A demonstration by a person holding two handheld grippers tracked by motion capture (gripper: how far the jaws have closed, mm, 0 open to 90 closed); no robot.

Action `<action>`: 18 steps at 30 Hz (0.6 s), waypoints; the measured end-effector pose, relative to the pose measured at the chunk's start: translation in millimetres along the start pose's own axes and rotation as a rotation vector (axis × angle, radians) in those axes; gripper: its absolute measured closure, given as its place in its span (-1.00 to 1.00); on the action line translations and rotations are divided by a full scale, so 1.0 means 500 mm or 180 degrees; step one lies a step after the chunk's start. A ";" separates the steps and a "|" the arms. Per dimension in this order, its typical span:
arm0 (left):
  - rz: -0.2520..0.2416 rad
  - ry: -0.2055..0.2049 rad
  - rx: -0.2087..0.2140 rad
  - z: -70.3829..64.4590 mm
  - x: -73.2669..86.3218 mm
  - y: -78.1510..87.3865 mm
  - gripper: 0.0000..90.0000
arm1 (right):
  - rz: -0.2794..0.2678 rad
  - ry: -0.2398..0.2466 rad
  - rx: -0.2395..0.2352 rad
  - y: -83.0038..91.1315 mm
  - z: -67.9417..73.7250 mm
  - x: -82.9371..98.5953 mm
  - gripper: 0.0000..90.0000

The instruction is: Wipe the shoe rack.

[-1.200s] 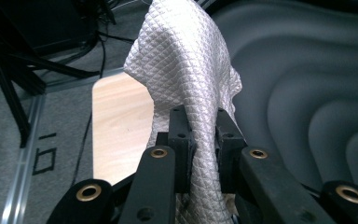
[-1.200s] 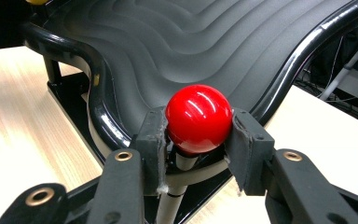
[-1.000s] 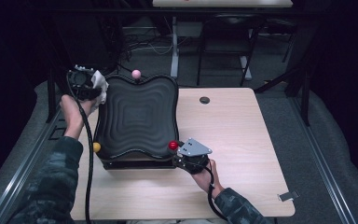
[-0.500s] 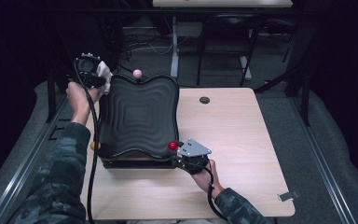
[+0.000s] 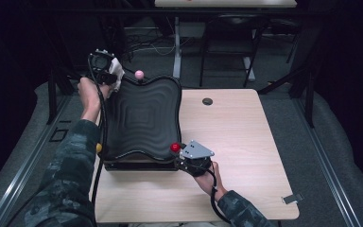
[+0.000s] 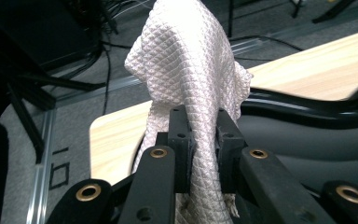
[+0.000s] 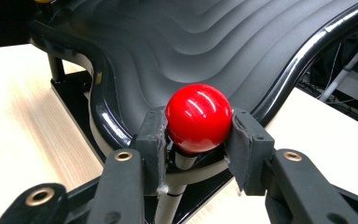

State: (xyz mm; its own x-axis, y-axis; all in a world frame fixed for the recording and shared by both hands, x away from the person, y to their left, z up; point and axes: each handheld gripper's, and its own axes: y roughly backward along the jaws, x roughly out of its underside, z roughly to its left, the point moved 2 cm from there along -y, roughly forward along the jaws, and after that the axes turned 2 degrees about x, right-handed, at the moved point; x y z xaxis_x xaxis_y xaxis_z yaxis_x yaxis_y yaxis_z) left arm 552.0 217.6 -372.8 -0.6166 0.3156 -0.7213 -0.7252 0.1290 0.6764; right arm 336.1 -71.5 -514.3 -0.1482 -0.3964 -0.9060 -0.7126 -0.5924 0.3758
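Nearest, at 5 o'clock of the black wavy tray (image 5: 144, 118): right gripper (image 5: 184, 153) clamped on the red knob (image 7: 198, 117). Farther, at 11 o'clock: left gripper (image 6: 204, 135) pinching the white cloth (image 6: 191, 65), seemingly over the tray's corner.

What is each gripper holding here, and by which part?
The left gripper pinches a white cloth low down, its bulk bunched above the jaws. The right gripper clamps the red knob on both sides, at the black tray's corner.

Camouflage sleeves; black claws (image 6: 204, 140) with brass rivets.
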 end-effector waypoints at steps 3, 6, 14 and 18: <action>-0.0010 -0.0074 0.0080 -0.021 -0.006 -0.003 0.79 | 0.0001 0.0001 0.0001 0.000 0.000 0.000 0.34; 0.0003 -0.0189 0.0158 -0.045 -0.009 -0.003 0.79 | -0.0009 -0.0004 0.0004 0.000 0.000 0.000 0.34; 0.0019 -0.0279 0.0457 -0.082 0.000 0.000 0.79 | -0.0064 -0.0008 0.0001 -0.003 0.000 0.000 0.34; -0.0008 -0.0274 0.0547 -0.087 0.010 0.009 0.79 | 0.0000 0.0000 -0.0010 0.000 0.000 0.000 0.34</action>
State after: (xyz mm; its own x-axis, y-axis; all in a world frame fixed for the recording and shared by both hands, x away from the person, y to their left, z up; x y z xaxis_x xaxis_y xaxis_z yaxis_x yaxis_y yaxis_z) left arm 532.1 178.7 -379.9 -0.5810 0.3935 -0.7124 -0.6590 0.2862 0.6955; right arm 336.3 -71.6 -514.1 -0.1482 -0.3962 -0.9061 -0.7105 -0.5946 0.3762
